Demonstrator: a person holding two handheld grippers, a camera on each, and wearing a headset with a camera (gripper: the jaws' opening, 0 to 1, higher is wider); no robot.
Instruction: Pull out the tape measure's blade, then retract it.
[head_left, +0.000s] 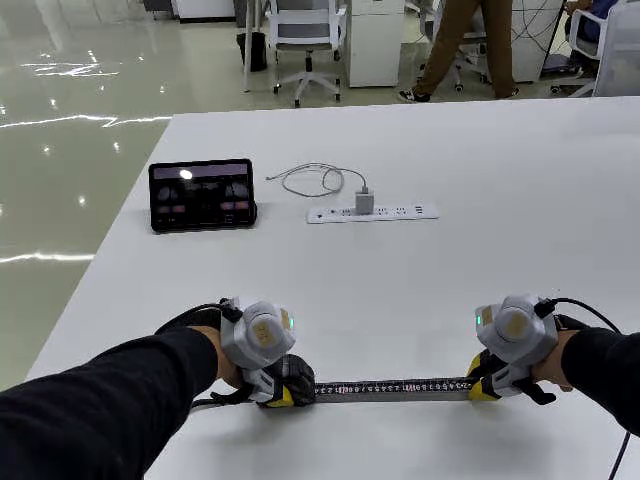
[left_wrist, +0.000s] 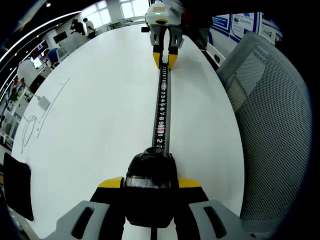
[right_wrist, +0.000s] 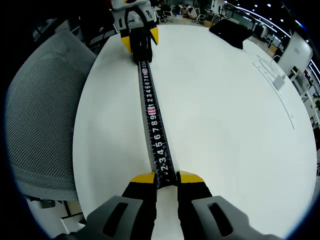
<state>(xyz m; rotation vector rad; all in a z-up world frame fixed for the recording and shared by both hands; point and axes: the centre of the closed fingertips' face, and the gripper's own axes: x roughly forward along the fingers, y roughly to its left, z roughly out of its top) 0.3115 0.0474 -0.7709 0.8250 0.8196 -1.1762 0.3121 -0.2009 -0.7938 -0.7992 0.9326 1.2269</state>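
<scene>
The tape measure (left_wrist: 150, 192), in a black case, lies on the white table (head_left: 450, 260) close to its near edge. Its blade (left_wrist: 161, 107) is drawn out in a straight line, flat on the table, with the printed numbers facing up.

We see the left tool (head_left: 285, 392) closed on the case, one yellow-tipped jaw on each side of it. The right tool (right_wrist: 166, 178) stands at the other end of the blade. Its jaws are narrow and pinch the blade tip between them, near the numbers 2 and 3. The two tools face each other, well apart, with the drawn length of the blade between them.

Farther on the table, well apart from the blade, we see on the left a dark tablet (head_left: 202, 194) with its screen lit. To the right of it is a white power strip (head_left: 372, 212) with a charger (head_left: 364, 201) plugged into it. A thin cable (head_left: 310, 178) goes from the charger and makes a loose loop between the tablet and the strip.

In the gripper views a grey mesh chair (left_wrist: 270, 115) stands just beside the near edge of the table. Beyond the far edge, on the shiny floor (head_left: 80, 100), there are an office chair (head_left: 305, 40) on wheels and a standing person (head_left: 465, 45).
</scene>
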